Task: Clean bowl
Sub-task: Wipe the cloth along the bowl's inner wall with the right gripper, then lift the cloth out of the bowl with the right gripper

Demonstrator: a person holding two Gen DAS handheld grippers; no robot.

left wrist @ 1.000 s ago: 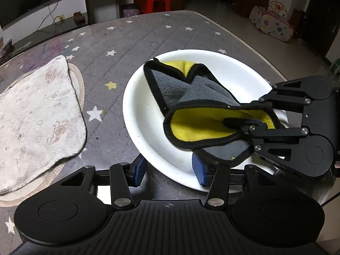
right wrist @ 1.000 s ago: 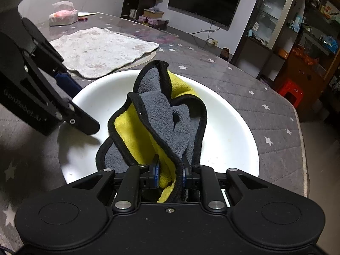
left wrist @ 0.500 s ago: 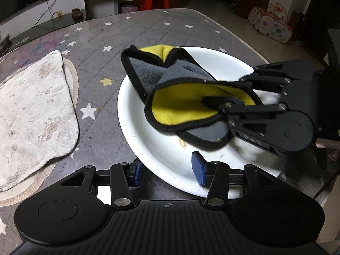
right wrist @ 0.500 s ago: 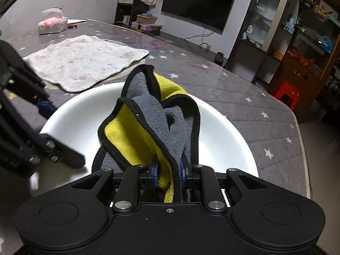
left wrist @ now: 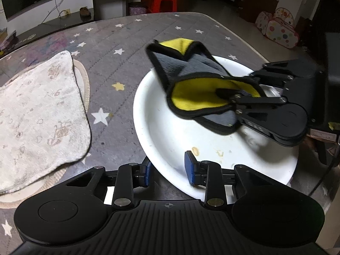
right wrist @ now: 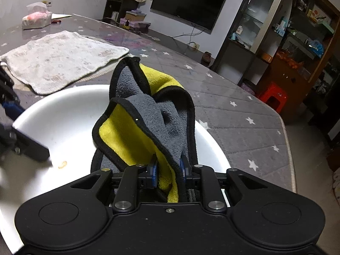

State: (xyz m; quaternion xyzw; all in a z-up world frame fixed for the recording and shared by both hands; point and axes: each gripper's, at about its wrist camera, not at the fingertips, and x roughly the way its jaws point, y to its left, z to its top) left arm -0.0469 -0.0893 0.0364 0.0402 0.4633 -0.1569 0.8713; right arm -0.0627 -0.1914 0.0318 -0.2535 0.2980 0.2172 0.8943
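A white bowl (left wrist: 165, 136) sits on the grey star-patterned table; it also shows in the right wrist view (right wrist: 63, 114). Small yellowish food specks (left wrist: 195, 151) lie on its inner surface, one seen from the right wrist (right wrist: 62, 164). My left gripper (left wrist: 167, 169) straddles the bowl's near rim, one blue pad outside and one inside. My right gripper (right wrist: 169, 171) is shut on a grey and yellow cloth (right wrist: 148, 123) with black trim and holds it above the bowl. It shows from the left wrist (left wrist: 228, 94) with the cloth (left wrist: 191, 85) hanging over the bowl's far side.
A pale worn towel (left wrist: 36, 114) lies on a round mat left of the bowl, also in the right wrist view (right wrist: 59, 59). A tissue pack (right wrist: 36, 18) sits at the table's far end. The table edge (right wrist: 286, 144) runs to the right.
My right gripper has lifted the cloth up off the bowl's floor and drawn it toward the far side, uncovering the food specks. My left gripper stays at the rim.
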